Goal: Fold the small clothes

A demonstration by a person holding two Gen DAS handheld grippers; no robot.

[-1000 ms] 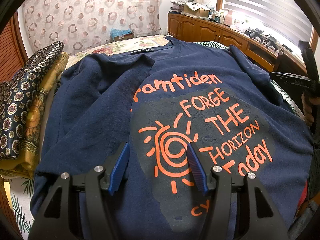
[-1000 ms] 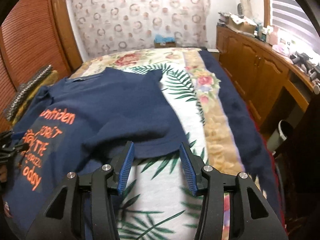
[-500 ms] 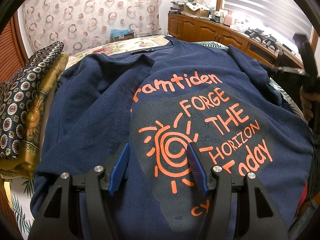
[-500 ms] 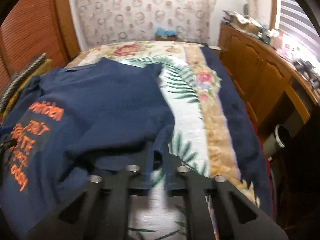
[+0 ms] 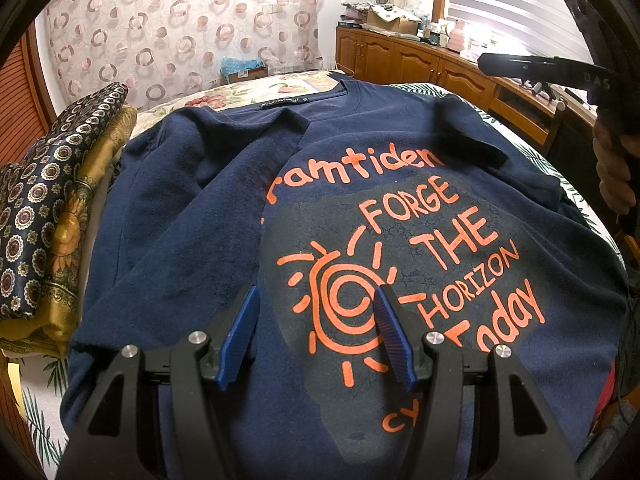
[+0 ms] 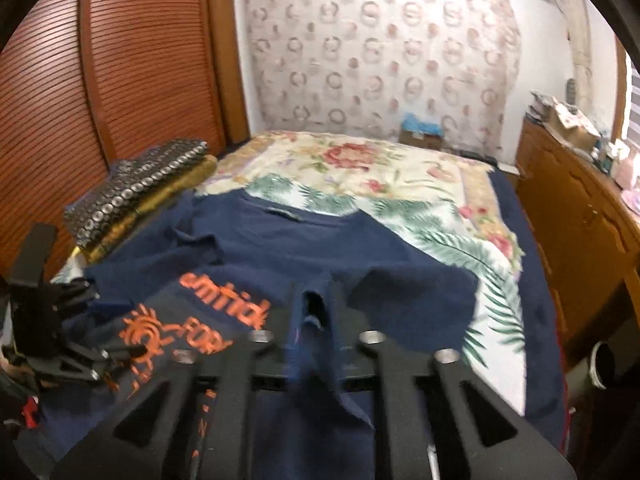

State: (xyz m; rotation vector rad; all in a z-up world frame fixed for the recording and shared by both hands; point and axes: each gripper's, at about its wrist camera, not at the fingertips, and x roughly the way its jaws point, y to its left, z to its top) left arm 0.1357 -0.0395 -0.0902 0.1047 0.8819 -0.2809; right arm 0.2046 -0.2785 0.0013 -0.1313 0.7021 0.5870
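Shirt (image 5: pixel 192 216) lies print-up on the bed (image 6: pixel 360 160), left sleeve folded across its front. Left tongs (image 5: pixel 316 336) wide apart, low over the sun print, holding nothing. Right tongs (image 6: pixel 316 320) clamped on a bunched fold of the shirt's right edge, lifted off the bed.
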